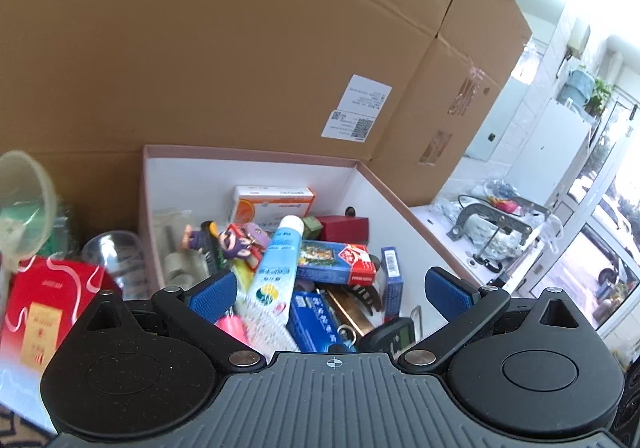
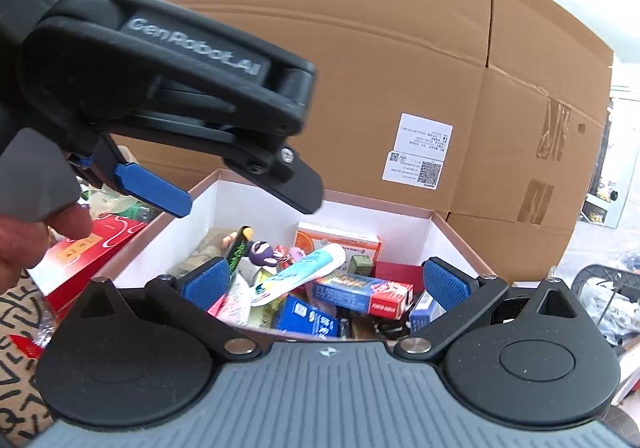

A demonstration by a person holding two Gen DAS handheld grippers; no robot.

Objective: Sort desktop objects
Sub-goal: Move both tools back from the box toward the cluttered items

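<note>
Cardboard cartons [image 1: 240,48] form the backdrop; in front of them an open pink-rimmed box [image 1: 256,157] with white inner walls sits on the surface, packed with small items. That box is where the task's things lie.

Contents, large to small: a white-and-blue tube [image 1: 276,268] lying diagonally across the heap, cap toward the back wall; a blue-and-red card pack [image 1: 340,262] just right of it; an orange-and-white medicine box [image 1: 272,204] against the back wall; a blue carton [image 1: 316,322] at the near edge; a purple figurine [image 1: 240,244] left of the tube. Outside the box, to its left, a red box [image 1: 48,308] on the surface.

Left gripper [image 1: 328,288]: fingers spread wide, holding nothing, hanging above the pile with the tube between the blue pads but not touched. Right gripper [image 2: 326,284]: also wide, empty, low at the near rim, touching nothing as far as I can see.

Judgement on the step: a pick from the heap, most likely the tube, since it lies on top. Best taken across its narrow body, near the middle, coming straight down so the pads clear the card pack and figurine. Squeeze gently, since it is soft. Keep the two grippers apart; they crowd the same box.
</note>
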